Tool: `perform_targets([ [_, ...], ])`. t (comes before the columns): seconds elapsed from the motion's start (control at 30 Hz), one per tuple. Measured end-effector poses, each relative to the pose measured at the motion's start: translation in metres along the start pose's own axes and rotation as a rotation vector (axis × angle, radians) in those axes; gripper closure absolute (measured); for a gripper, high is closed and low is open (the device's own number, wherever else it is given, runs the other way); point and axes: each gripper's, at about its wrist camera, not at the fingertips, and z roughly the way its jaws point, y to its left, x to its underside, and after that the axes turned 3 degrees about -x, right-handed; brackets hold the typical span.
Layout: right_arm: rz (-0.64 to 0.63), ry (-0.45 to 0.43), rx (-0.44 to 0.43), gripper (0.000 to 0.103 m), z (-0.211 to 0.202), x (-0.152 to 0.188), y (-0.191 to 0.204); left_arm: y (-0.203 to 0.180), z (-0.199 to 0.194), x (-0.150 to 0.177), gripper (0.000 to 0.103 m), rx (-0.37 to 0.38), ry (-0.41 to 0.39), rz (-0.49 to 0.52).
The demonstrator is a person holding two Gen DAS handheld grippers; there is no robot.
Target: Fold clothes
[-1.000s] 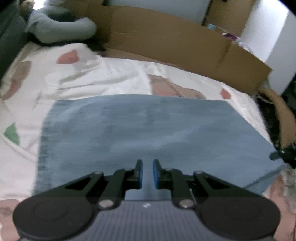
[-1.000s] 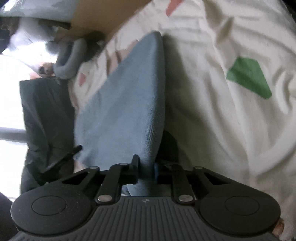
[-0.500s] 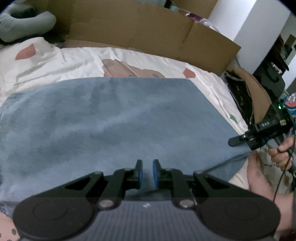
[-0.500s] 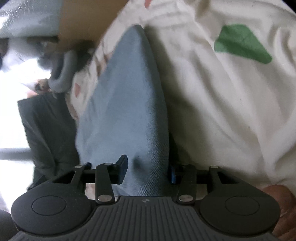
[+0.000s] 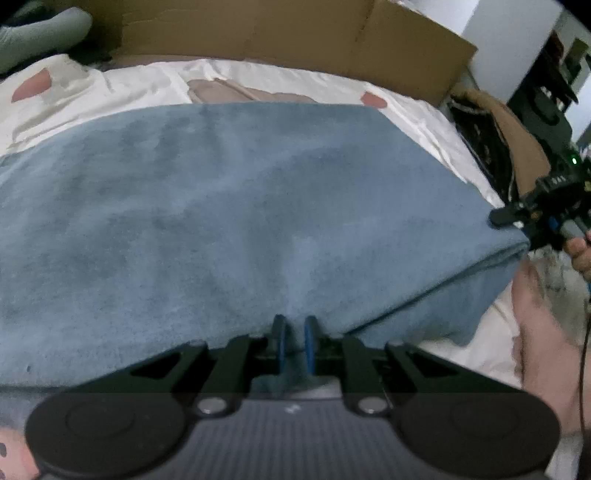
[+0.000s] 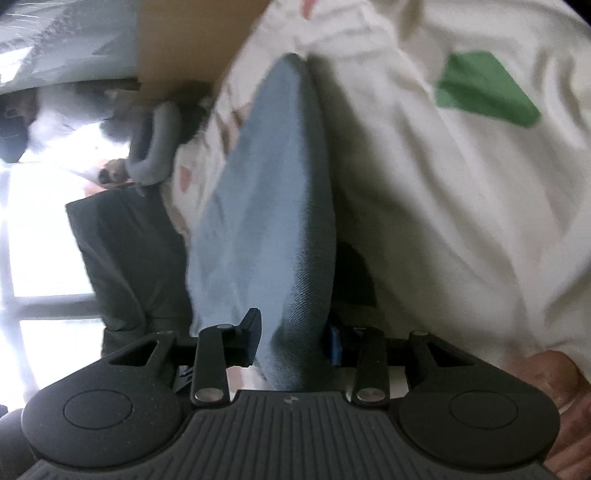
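A blue garment (image 5: 240, 221) lies spread over the white patterned bedsheet (image 5: 129, 85), with a second layer folded under its near right edge. My left gripper (image 5: 294, 332) is shut on the garment's near edge, with cloth pinched between the blue pads. At the garment's right corner is my right gripper (image 5: 517, 221). In the right wrist view the same garment (image 6: 273, 203) rises as a thick fold between the jaws of the right gripper (image 6: 293, 339). Those jaws stand apart and are closing, and the fold fills most of the gap.
A flattened cardboard box (image 5: 295, 37) lines the far side of the bed. A grey cushion (image 5: 37, 33) lies at the far left. Brown and dark clothing (image 5: 517, 140) is heaped off the right edge. A person's hand (image 5: 580, 251) holds the right gripper.
The left gripper has sunk toward the bed and swung right with the garment edge. The right jaws, earlier clamped on the fold, have spread apart around it.
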Motion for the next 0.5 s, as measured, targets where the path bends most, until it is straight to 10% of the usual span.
perform_targets([
  [0.5, -0.046, 0.019, 0.076, 0.065, 0.008, 0.002, 0.004, 0.0, -0.005, 0.009, 0.093, 0.065, 0.037, -0.022],
])
